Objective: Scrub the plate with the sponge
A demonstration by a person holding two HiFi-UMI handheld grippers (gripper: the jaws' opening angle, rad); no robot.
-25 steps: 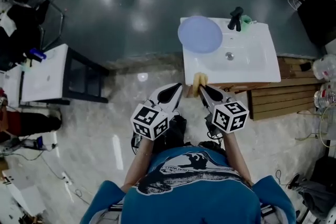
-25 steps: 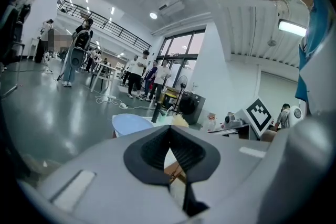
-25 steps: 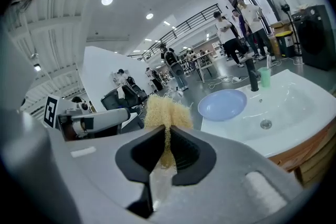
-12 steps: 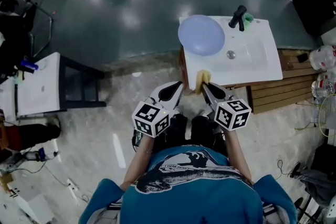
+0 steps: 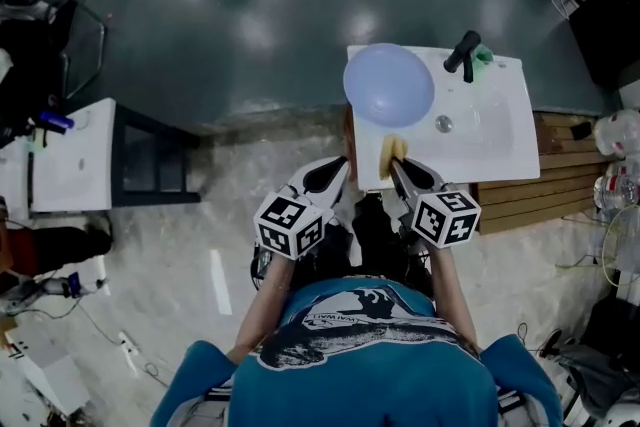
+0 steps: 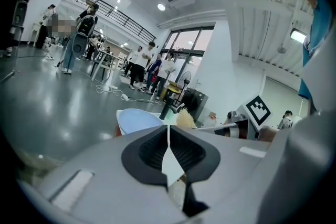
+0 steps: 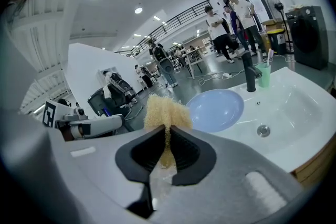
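Setup at the white rectangular ceramic sink (image 5: 505, 140), scrubbing not yet begun.
A pale blue round plate (image 5: 389, 85) lies on the sink's far-left corner, overhanging its edge, with nothing touching it. The right gripper (image 5: 398, 165), jaws pinched tight on a yellow fibrous sponge (image 5: 391, 153), hovers over the sink's near-left rim, short of the plate. The left gripper (image 5: 335, 173), jaws fully together and empty, hangs just left of the sink. By my reading, the whole scrub remains: reaching, contact, rubbing.

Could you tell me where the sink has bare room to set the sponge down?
Bare: the basin between the plate and the right rim, around the drain. Crowded: the back edge, with faucet and green cup.
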